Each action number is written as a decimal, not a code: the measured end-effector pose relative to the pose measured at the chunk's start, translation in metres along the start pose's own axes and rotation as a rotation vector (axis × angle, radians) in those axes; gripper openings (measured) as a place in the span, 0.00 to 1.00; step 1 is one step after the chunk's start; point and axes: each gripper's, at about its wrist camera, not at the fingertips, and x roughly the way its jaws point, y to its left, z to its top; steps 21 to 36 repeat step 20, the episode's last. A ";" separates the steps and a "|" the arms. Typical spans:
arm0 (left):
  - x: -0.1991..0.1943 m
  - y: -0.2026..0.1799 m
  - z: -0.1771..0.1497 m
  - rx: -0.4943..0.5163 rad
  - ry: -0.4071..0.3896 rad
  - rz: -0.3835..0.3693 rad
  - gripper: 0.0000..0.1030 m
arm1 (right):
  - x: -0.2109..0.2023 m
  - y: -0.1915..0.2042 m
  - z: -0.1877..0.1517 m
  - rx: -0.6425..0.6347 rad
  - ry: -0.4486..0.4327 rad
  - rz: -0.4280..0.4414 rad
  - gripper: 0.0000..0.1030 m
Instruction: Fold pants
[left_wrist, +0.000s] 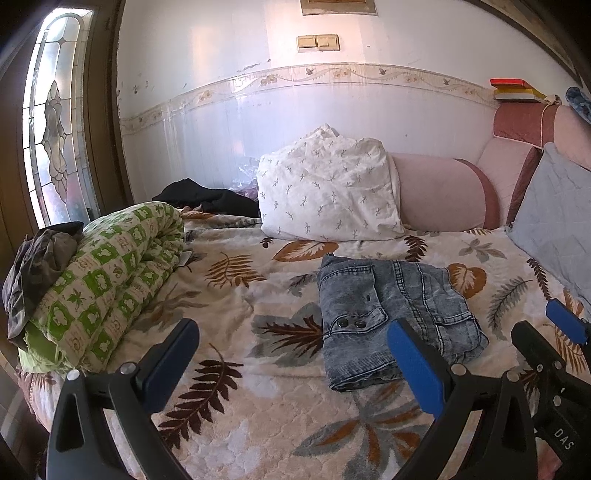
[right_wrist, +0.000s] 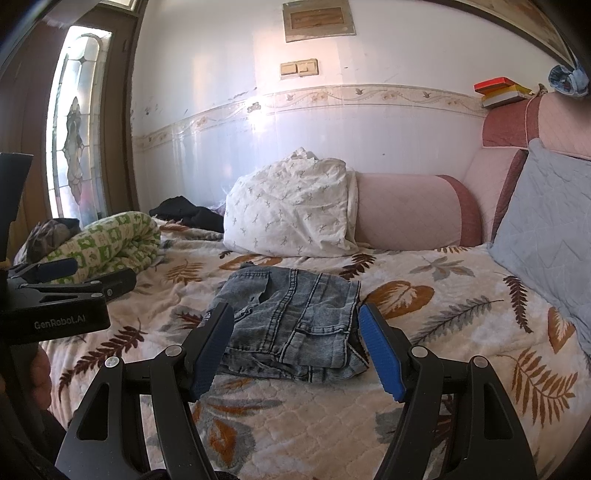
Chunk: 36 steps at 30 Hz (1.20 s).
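Note:
Folded grey-blue denim pants lie in a compact stack on the leaf-patterned bedspread, also in the right wrist view. My left gripper is open and empty, held above the bed just left of and nearer than the pants. My right gripper is open and empty, its blue-padded fingers spread to either side of the pants' near edge, above it. The right gripper also shows at the left wrist view's right edge. The left gripper shows at the right wrist view's left.
A rolled green-and-white quilt with dark clothes on it lies at left. A white pillow, pink bolster and grey cushion stand along the back and right. A black garment lies by the wall.

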 end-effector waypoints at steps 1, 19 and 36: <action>0.000 0.000 0.000 0.001 0.001 0.000 1.00 | 0.000 0.000 0.000 -0.001 0.000 0.000 0.68; 0.003 0.008 -0.002 -0.006 -0.003 -0.005 1.00 | 0.001 0.002 -0.001 -0.001 0.004 0.004 0.68; 0.003 0.008 -0.003 -0.007 -0.003 -0.003 1.00 | 0.002 0.002 -0.001 -0.003 0.005 0.006 0.68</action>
